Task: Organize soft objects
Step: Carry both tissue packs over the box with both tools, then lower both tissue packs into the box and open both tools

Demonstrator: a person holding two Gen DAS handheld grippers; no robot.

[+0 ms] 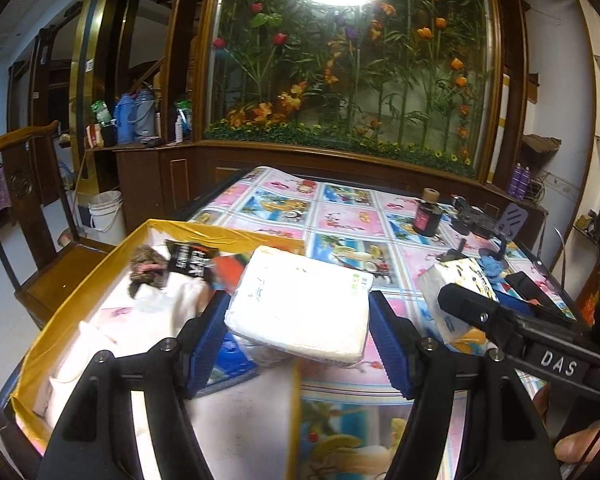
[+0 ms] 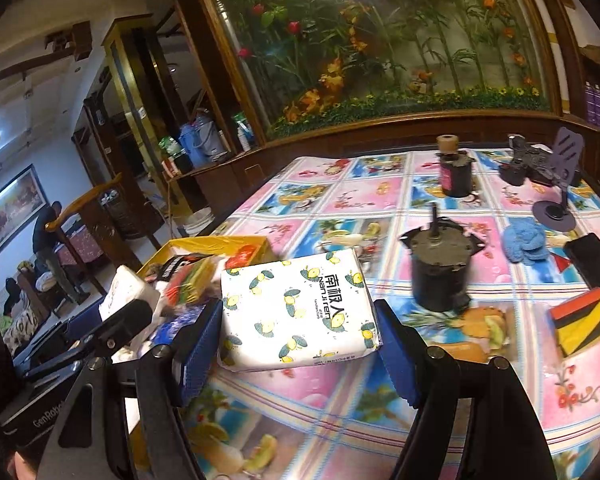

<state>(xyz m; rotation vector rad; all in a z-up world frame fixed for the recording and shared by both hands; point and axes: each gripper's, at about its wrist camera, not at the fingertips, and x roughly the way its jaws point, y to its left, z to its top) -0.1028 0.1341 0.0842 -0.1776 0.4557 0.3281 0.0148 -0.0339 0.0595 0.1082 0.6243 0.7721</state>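
My left gripper (image 1: 298, 320) is shut on a plain white tissue pack (image 1: 300, 300), held tilted over the right wall of the yellow box (image 1: 60, 316). The box holds white cloths (image 1: 112, 332), a brown fuzzy piece (image 1: 148, 268) and a black packet (image 1: 190, 260). Just right of the box, above the tablecloth, my right gripper (image 2: 298, 312) is shut on a lemon-printed tissue pack (image 2: 296, 304). In the left wrist view that pack (image 1: 452, 276) shows at the right. The right wrist view has the white pack (image 2: 126, 286) at the left.
On the patterned tablecloth (image 2: 340, 380) stand a black motor (image 2: 440, 276), a dark bottle (image 2: 454, 172), a purple phone stand (image 2: 560, 168) and a black gadget (image 2: 526, 164). A blue knitted piece (image 2: 526, 242) and a red-yellow-black block (image 2: 584, 320) lie at right. A wooden chair (image 1: 32, 200) stands left of the table.
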